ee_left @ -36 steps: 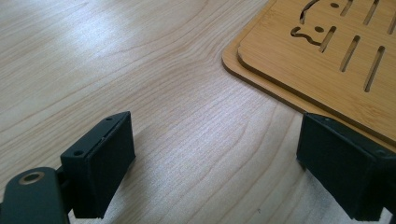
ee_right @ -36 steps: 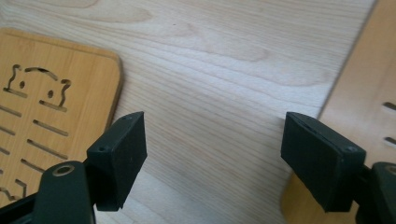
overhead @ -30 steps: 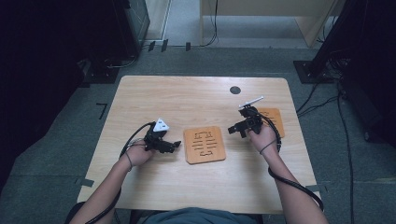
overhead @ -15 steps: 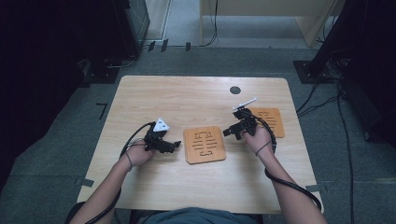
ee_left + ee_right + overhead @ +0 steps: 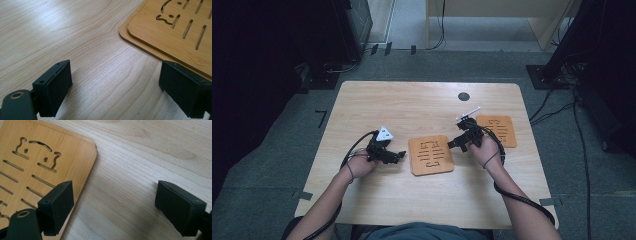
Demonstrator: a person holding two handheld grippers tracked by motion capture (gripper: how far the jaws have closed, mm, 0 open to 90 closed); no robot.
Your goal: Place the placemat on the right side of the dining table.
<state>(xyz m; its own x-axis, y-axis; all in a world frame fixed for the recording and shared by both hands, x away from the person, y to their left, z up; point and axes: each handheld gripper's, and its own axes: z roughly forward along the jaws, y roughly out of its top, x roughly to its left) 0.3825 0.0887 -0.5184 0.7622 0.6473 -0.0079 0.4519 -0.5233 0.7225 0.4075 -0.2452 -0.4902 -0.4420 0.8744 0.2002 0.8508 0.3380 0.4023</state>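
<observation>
Take the middle bamboo trivet (image 5: 431,155) as your landmark: it lies flat near the centre of the wooden table (image 5: 412,107), and the left gripper view shows it as two slotted boards stacked, the upper one (image 5: 175,25) set slightly in from the edge of the lower.

Your left gripper (image 5: 398,155) sits just to the left of that trivet, low over the table, jaws pointing toward it. In the left gripper view its jaws stand wide apart with bare wood between them; the far jaw hangs over the trivet's near edge, and you grip nothing.

Your right gripper (image 5: 455,144) sits just at the trivet's upper right corner. Its jaws have just been opening and now stand wide. In the right gripper view one jaw overlaps the trivet's (image 5: 37,165) rounded corner, the other hangs over bare table, and nothing is clamped between them.

A second bamboo trivet (image 5: 498,130) lies to the right of the middle one, beyond your right hand (image 5: 484,150). A small dark round hole (image 5: 464,96) lies farther back from the middle trivet.
</observation>
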